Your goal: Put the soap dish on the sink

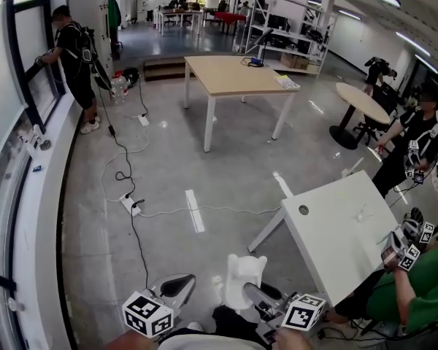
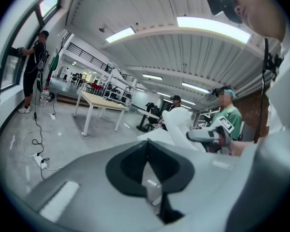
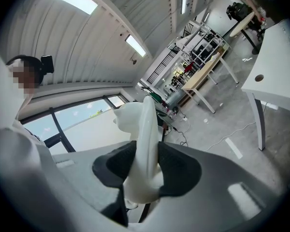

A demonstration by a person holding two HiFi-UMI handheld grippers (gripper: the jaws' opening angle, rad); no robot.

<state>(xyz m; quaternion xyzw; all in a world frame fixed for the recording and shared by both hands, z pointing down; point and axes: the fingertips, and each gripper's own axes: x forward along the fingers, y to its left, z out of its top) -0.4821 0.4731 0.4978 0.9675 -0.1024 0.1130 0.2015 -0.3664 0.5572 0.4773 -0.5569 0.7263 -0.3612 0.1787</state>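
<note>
Honestly, the main worry is the grip: the right gripper (image 3: 143,164) is clamped on the white, curvy moulded plastic soap dish (image 3: 144,124) with the dish standing on edge between the dark pads, most of it sticking up past them. A glossy piece pinched near its bottom like that could pivot or slide out if it gets jolted, and it'd land on the hard grey polished floor (image 1: 226,166). The left gripper (image 2: 147,159) has its jaws closed together on nothing, so it's no backup. In the head view the dish (image 1: 244,272) sits low in the middle, just beside the right gripper (image 1: 252,292) and near the left one (image 1: 177,286). Second worry: no sink shows in any view, so there's ground to cover, and the black cable (image 1: 135,232) trailing from the white power strip (image 1: 131,204) is a trip hazard, plus the white rectangular table (image 1: 336,228) has a corner close by. Count-wise: one soap dish, two grippers, three nearby tables (the white one, a long wooden table (image 1: 233,75), a round wooden table (image 1: 361,100)), three other people close by, zero sinks visible.
</note>
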